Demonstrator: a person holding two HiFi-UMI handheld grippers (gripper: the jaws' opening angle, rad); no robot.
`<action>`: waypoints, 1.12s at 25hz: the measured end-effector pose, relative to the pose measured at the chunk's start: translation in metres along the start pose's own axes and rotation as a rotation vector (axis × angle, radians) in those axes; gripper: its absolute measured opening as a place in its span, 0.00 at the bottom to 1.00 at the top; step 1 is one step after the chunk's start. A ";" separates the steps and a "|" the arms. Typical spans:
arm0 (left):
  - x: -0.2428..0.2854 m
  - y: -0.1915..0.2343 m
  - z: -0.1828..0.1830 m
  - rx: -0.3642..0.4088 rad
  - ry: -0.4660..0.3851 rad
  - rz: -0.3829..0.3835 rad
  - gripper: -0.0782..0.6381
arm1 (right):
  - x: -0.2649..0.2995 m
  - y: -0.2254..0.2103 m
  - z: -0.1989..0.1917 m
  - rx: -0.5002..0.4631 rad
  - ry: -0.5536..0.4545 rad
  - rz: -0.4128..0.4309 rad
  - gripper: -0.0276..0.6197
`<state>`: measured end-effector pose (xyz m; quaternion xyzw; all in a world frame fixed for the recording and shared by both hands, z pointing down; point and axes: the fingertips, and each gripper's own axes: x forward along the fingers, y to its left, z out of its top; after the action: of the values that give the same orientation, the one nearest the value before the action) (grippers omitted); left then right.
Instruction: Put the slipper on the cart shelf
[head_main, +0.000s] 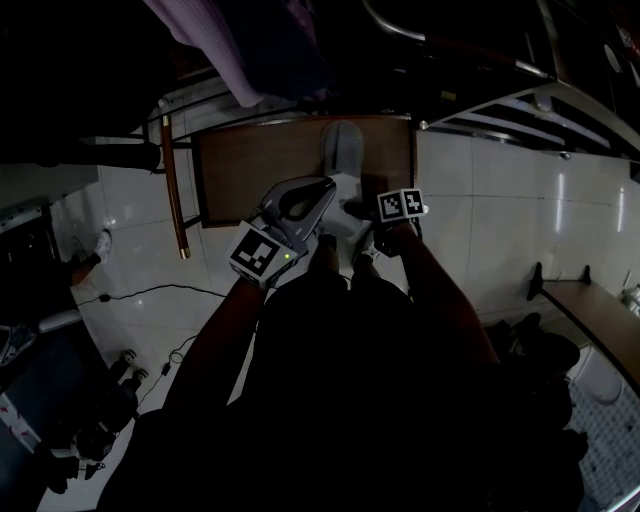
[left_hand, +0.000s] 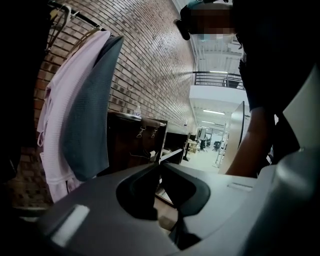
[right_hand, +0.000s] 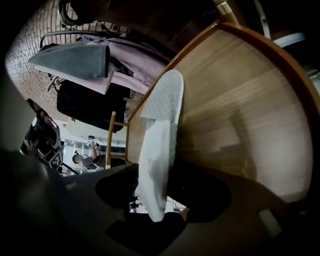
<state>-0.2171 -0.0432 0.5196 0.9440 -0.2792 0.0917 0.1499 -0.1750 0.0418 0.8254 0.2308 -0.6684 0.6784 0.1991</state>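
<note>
A pale slipper (head_main: 342, 150) lies lengthwise on the brown wooden cart shelf (head_main: 250, 170), toe pointing away from me. In the right gripper view the slipper (right_hand: 161, 135) runs out over the shelf board (right_hand: 245, 110), and its heel end sits between the jaws. My right gripper (head_main: 352, 212) is at the heel and the shelf's near edge; its jaws (right_hand: 157, 195) stand open on either side of the heel. My left gripper (head_main: 328, 186) hovers just left of the slipper over the shelf, its tips (left_hand: 160, 164) together with nothing between them.
Pink and grey garments (head_main: 240, 50) hang over the shelf's far side, seen as clothes (left_hand: 82, 115) against a brick wall. A wooden pole (head_main: 172, 190) stands left of the cart. A low bench (head_main: 595, 300) is at the right and a cable (head_main: 150, 293) crosses the tiled floor.
</note>
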 end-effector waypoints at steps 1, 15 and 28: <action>0.003 0.002 0.000 -0.002 -0.004 0.003 0.13 | 0.002 0.000 0.001 -0.002 0.003 0.003 0.47; 0.007 0.010 -0.008 -0.034 -0.019 0.030 0.13 | 0.015 0.012 -0.002 0.025 0.037 0.061 0.47; -0.014 0.018 -0.022 -0.038 -0.020 0.067 0.13 | 0.018 0.028 -0.002 -0.012 -0.003 0.096 0.14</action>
<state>-0.2408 -0.0431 0.5412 0.9319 -0.3140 0.0822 0.1619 -0.2058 0.0426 0.8132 0.1983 -0.6831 0.6829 0.1664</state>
